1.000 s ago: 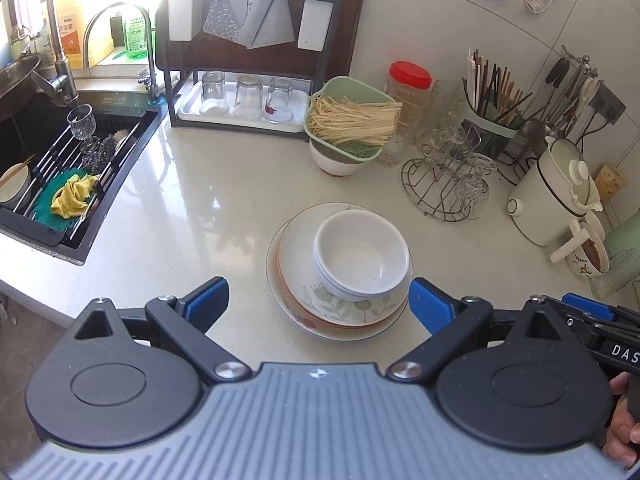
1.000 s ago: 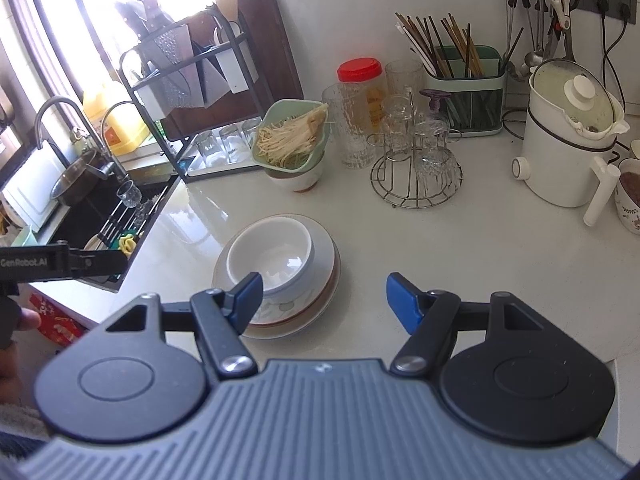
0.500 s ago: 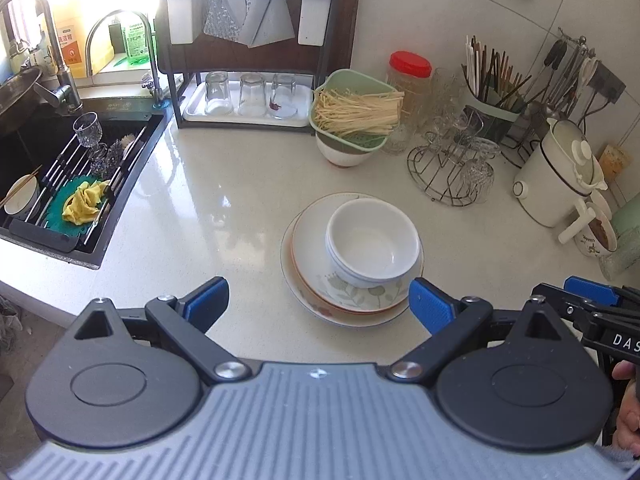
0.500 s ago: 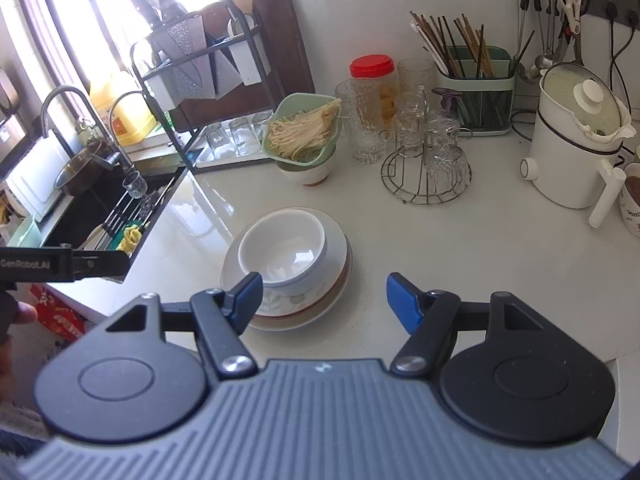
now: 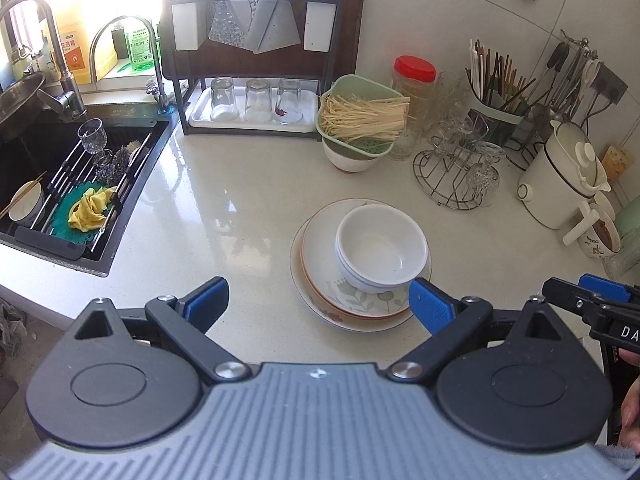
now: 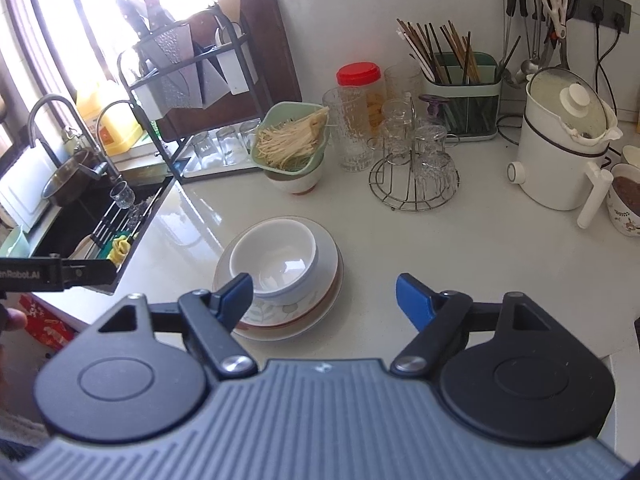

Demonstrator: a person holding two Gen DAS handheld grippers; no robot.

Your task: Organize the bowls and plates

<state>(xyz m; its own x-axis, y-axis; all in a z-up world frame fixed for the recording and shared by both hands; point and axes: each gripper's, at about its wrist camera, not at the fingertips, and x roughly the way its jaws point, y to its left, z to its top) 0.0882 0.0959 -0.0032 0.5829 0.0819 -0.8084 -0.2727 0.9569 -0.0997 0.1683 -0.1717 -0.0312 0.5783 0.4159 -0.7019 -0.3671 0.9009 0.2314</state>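
White bowls (image 5: pixel 380 254) on plates (image 5: pixel 356 304) lie ahead of both grippers' jaws — left spread, right opening, empty.

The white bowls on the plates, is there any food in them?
No, the top white bowl of the nested pair looks bare inside, sitting on the stacked plates.

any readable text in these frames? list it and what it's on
"DA", cut off by the frame edge: on the right gripper's black body.
"nRobot.AI", start cut off: on the left gripper's body.
Green bottle and yellow bottle labels by the window: too blurred to read.
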